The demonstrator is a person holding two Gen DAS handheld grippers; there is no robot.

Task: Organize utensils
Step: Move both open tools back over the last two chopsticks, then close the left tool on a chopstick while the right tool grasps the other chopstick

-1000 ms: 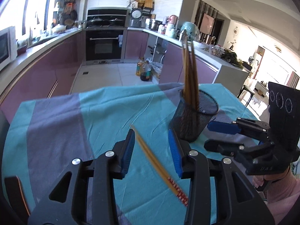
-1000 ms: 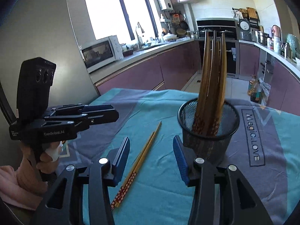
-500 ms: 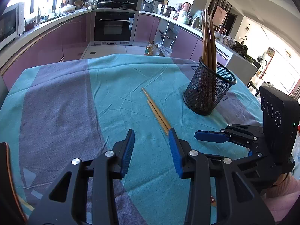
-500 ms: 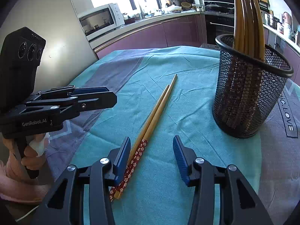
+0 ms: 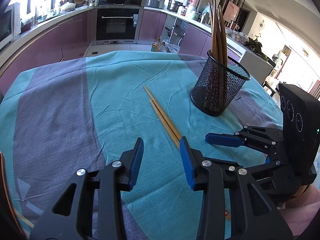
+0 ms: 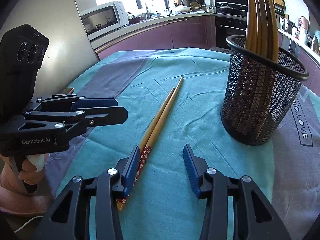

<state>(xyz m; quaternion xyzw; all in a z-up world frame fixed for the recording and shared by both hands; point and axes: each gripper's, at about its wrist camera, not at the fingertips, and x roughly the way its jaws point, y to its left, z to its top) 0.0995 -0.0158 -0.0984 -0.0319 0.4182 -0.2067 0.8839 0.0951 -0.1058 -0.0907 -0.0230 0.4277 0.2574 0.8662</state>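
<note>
Left gripper (image 5: 161, 154): pitched down and forward, blue-padded fingers (image 5: 136, 161) parted, nothing between them. Seen from the right-hand camera it lies on its side, black body ahead of a hand (image 6: 30, 167) wrapped round the grip, pink sleeve (image 6: 12, 192) behind the wrist.

Right gripper (image 6: 161, 165): also pitched down, jaws closing, gap between the pads empty, nothing pressed. From the left-hand camera it comes in low at the right edge, tips pointing left, one blue fingertip (image 5: 224, 140) showing, pink sleeve beneath. Grippers sit near each other, not touching.
</note>
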